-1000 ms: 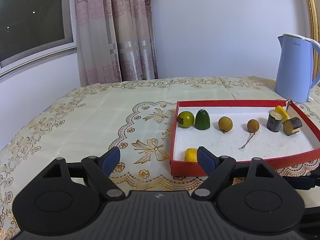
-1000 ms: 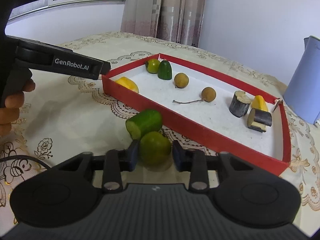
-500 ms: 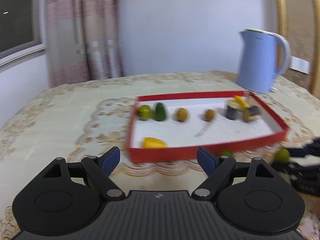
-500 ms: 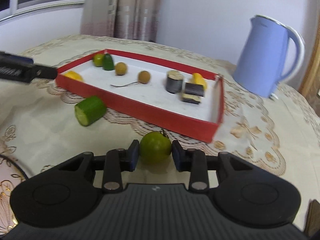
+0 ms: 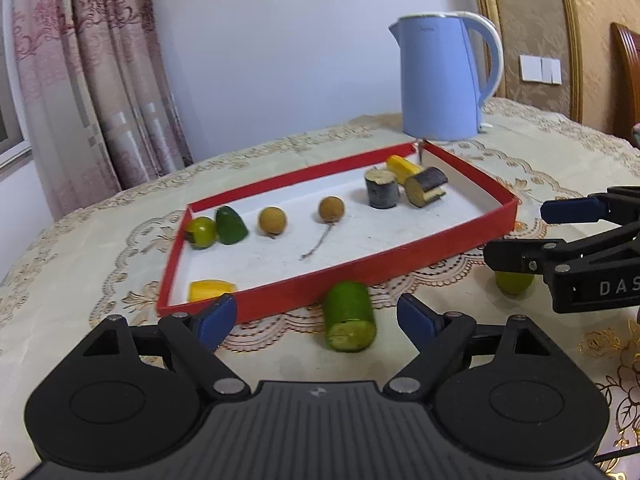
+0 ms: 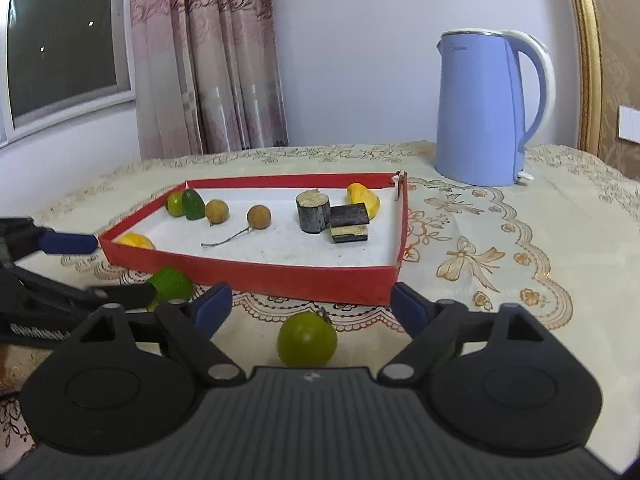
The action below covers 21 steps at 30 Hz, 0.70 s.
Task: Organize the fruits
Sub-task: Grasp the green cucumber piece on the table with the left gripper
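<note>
In the right wrist view a round green fruit (image 6: pixel 307 340) lies on the tablecloth between the fingers of my right gripper (image 6: pixel 310 307). Its jaws are opening and the pads stand clear of the fruit. A cut green cucumber-like piece (image 5: pixel 350 318) lies in front of the red tray (image 5: pixel 360 272), between the fingers of my left gripper (image 5: pixel 316 318). Those jaws are opening too and touch nothing. The tray holds several fruits: a green one (image 5: pixel 202 232), two brown longans (image 5: pixel 272 221), dark cut pieces (image 5: pixel 382 190) and yellow pieces (image 5: pixel 210 290).
A light blue kettle (image 5: pixel 440 80) stands behind the tray's far right corner. The right gripper (image 5: pixel 532 236) reaches in from the right of the left wrist view, partly hiding the round fruit (image 5: pixel 514 282). Curtains and a wall lie beyond the table.
My right gripper carried the round green fruit rightwards along the tray's front and let it go. The left gripper swung right, so the green cut piece now lies between its fingers.
</note>
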Available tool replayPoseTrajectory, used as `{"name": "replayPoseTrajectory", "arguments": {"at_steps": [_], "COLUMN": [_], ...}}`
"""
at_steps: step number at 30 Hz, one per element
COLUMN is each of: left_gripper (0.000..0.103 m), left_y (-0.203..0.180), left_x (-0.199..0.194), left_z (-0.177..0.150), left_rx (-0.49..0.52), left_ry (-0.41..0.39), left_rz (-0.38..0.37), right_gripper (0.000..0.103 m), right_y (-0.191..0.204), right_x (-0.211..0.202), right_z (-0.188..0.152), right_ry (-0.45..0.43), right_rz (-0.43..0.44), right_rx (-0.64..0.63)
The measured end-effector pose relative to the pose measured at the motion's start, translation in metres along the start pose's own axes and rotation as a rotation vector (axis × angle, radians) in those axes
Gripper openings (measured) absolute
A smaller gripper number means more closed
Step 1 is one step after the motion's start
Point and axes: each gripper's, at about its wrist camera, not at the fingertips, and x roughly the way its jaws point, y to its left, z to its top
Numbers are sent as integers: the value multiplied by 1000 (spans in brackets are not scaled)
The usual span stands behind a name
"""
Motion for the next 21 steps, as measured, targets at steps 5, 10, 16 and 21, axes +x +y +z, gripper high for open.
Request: {"name": "replayPoseTrajectory", "arguments": {"at_steps": [5, 10, 16, 21], "left_gripper": [71, 32, 32, 32], "left_y": [-7, -6, 6, 19], "left_x": [11, 30, 26, 12], "left_z": [3, 2, 0, -10], "left_rx": [5, -25, -89, -84], "left_ry": [47, 151, 168, 173], "left_rz": [-45, -74, -121, -135], "right_gripper": [95, 97, 100, 101], "right_y": [-4, -12, -14, -12], "right_x": [-2, -4, -3, -3], "right_z": [-1, -3, -4, -3], "right_ry": [-7, -17, -13, -13], "right_rz": [15, 32, 48, 48], "right_rx": [27, 74, 95, 82]}}
